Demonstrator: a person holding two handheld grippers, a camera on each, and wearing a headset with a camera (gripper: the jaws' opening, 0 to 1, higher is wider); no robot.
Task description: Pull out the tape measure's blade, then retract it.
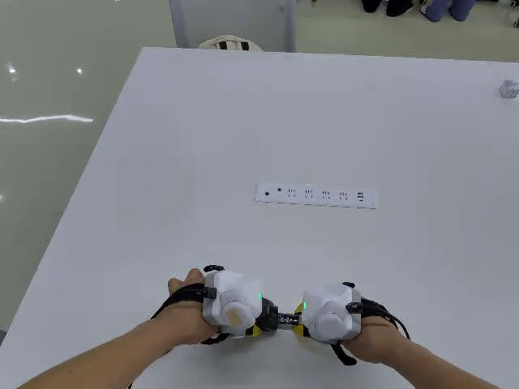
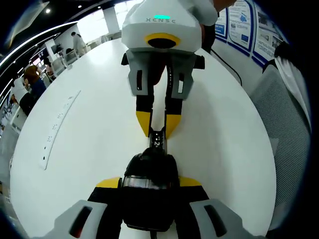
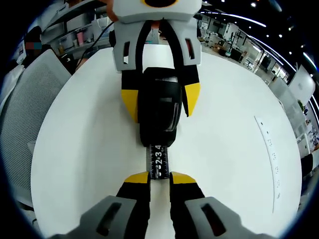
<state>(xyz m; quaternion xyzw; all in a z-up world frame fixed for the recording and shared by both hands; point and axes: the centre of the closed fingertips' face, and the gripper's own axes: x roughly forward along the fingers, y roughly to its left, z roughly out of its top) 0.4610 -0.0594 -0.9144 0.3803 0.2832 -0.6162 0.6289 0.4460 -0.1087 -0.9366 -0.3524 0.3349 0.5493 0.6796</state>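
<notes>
Your left gripper [image 2: 149, 183] is clamped around the tape measure [image 3: 158, 107] near the table's [image 1: 324, 121] front edge, your right gripper [image 3: 159, 178] pinches its barely extended blade [image 3: 158, 162], so the pull-out looks just begun: draw right steadily away.

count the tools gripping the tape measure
2: the left tool clamps the black plastic tape measure case; the right tool pinches its black numbered blade.

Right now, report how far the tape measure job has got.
Done: the left gripper is clamped on the tape measure case, and the right gripper pinches the blade by its tip. In hand: seemingly the pull, with only a short stretch out. Left: the rest of the pull, then retraction.
</notes>
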